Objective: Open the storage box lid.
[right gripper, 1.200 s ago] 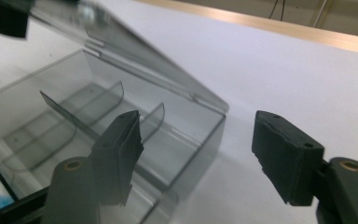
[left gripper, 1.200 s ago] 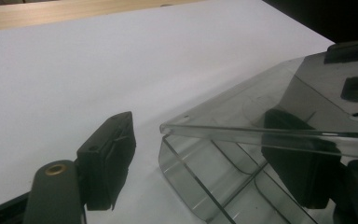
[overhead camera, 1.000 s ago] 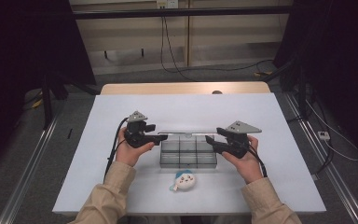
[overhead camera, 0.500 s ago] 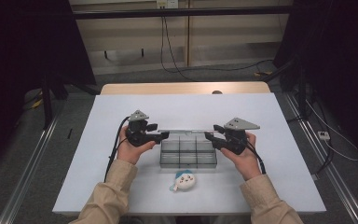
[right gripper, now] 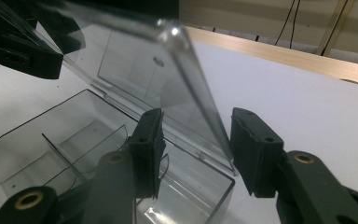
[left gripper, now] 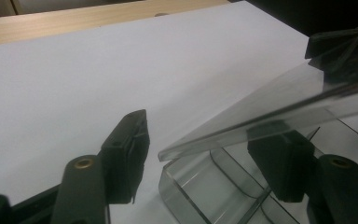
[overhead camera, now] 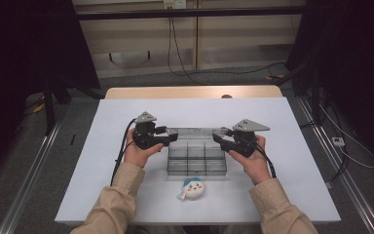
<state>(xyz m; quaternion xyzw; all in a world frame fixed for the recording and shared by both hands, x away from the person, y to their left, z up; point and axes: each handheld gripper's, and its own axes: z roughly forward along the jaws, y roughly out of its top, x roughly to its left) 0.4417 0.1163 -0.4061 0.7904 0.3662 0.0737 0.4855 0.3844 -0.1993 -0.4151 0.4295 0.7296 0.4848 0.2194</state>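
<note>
1. A clear plastic box (overhead camera: 196, 158) with inner dividers sits on the white desk (overhead camera: 297, 161) between the two hands, its hinged lid (overhead camera: 195, 134) raised at the far side.
2. The left gripper (overhead camera: 168, 141) is at the box's left end. In the left gripper view its fingers (left gripper: 126, 154) stand apart with the lid's corner edge (left gripper: 242, 123) between them, one finger outside on the desk side, the other behind the clear plastic over the box. They have just been closing, but a gap still shows beside the lid, so they grip nothing yet.
3. The right gripper (overhead camera: 220, 138) is at the box's right end. In the right gripper view its fingers (right gripper: 256, 154) straddle the lid's end edge (right gripper: 191, 79), one over the box's compartments, one outside. They have just been closing too; space remains on both sides of the lid.
4. A small white plush toy (overhead camera: 192, 188) lies on the desk near the box's front wall, on the person's side of both sets of fingers.
</note>
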